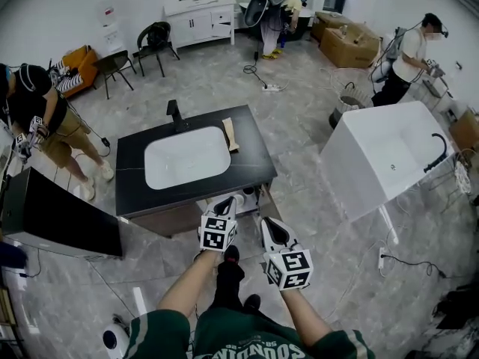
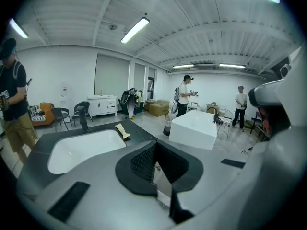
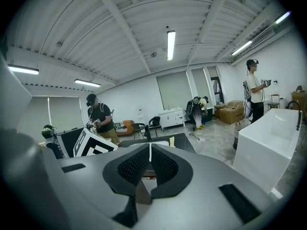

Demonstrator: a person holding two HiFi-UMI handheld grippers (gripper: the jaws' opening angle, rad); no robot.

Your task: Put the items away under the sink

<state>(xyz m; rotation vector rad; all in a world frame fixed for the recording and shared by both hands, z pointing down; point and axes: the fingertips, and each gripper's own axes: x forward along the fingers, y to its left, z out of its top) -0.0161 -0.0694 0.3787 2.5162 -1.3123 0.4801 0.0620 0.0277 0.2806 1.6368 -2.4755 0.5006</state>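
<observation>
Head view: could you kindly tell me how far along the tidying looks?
Done: cannot tell; inside the brown cabinet is hidden. In hand: nothing; left tongs and right tongs are shut, empty. Left: a pale tan piece lies on the black countertop beside the white basin.

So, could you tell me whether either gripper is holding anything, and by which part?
Nothing is held: the left gripper and the right gripper are both shut, with nothing between the jaws.

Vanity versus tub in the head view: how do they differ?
The vanity has a black top round a white basin; the tub is white all over. The vanity's faucet stands at its far edge; the tub's faucet sits at its right end. Both faucets are black, both bowls white.
</observation>
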